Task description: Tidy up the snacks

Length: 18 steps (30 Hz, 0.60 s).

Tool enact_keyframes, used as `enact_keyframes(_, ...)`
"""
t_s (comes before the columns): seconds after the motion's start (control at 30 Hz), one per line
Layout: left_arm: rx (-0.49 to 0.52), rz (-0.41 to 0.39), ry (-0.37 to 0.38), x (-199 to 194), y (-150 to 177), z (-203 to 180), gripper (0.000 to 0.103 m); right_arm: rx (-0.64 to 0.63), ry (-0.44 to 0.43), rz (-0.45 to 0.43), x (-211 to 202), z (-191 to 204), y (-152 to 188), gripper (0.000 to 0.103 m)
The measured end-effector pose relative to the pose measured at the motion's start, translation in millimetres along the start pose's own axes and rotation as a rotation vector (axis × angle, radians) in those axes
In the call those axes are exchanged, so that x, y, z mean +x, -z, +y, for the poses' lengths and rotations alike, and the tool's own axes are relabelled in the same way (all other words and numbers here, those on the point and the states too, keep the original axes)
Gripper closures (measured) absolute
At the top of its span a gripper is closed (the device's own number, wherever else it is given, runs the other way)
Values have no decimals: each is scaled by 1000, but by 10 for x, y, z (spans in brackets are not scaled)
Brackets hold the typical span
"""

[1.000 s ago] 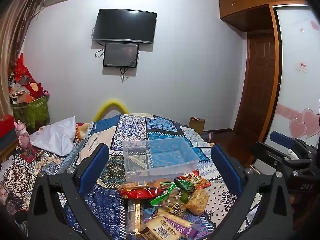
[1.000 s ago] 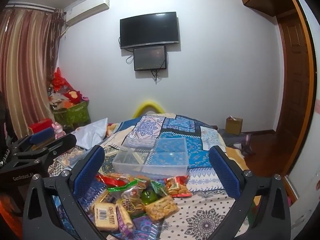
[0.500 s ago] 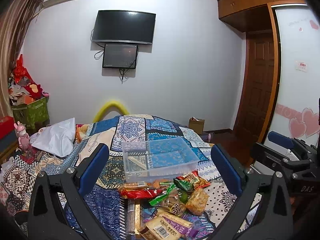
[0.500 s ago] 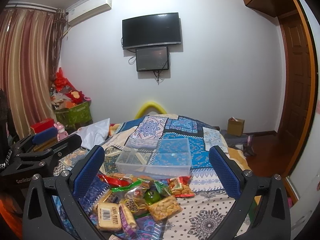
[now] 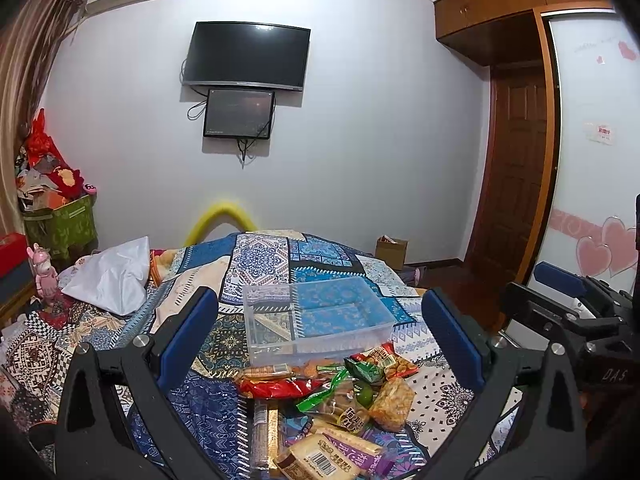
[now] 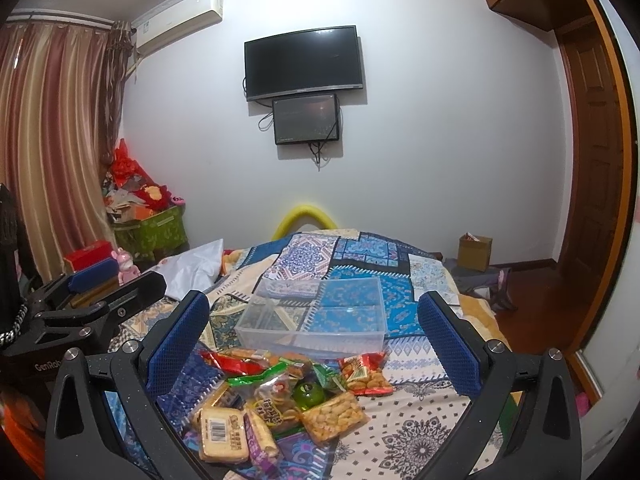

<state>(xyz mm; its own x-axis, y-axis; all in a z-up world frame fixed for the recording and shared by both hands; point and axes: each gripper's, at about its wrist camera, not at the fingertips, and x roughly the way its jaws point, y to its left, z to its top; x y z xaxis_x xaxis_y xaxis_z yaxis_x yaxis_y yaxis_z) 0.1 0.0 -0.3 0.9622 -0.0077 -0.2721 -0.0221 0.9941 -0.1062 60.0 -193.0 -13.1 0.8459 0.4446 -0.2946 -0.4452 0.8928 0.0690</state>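
A pile of snack packets (image 5: 336, 404) lies on the patterned bedspread, also in the right wrist view (image 6: 280, 396). It includes a red packet (image 5: 276, 386), a clear bag of peanuts (image 6: 334, 416) and a barcode-labelled cake (image 6: 222, 432). A clear plastic bin (image 5: 316, 320) with a divider stands just behind the pile, empty; it also shows in the right wrist view (image 6: 316, 320). My left gripper (image 5: 320, 332) is open and empty, above the pile. My right gripper (image 6: 314, 332) is open and empty, beside the left one.
The bed (image 5: 260, 256) is covered by a blue patchwork spread. A white pillow (image 5: 112, 280) lies at the left. A green box of clutter (image 5: 60, 228) stands by the curtain. A cardboard box (image 6: 474, 252) and a wooden door (image 5: 512, 176) are at the right.
Both grippers have shifted only slightly; the view has drifted a little. The snacks and the bin have not moved.
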Motion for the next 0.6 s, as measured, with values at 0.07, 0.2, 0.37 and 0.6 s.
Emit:
enact_keyframes(0.07,-1,0,1,3,0,-1,0,-2,2,-2,-2,3,-3,0)
enact_keyframes(0.2,-4,1,1,3,-1,1,0,-3,3,-5,-3,2,-1,0)
enact_keyframes(0.37,-4,-1,1,3,-5,2,0,-1,2,-5,-4,-1,1,0)
enact_keyframes(0.6,-4,-1,0,1,-4,5,0,-1,1,-5,-4,0,-2,0)
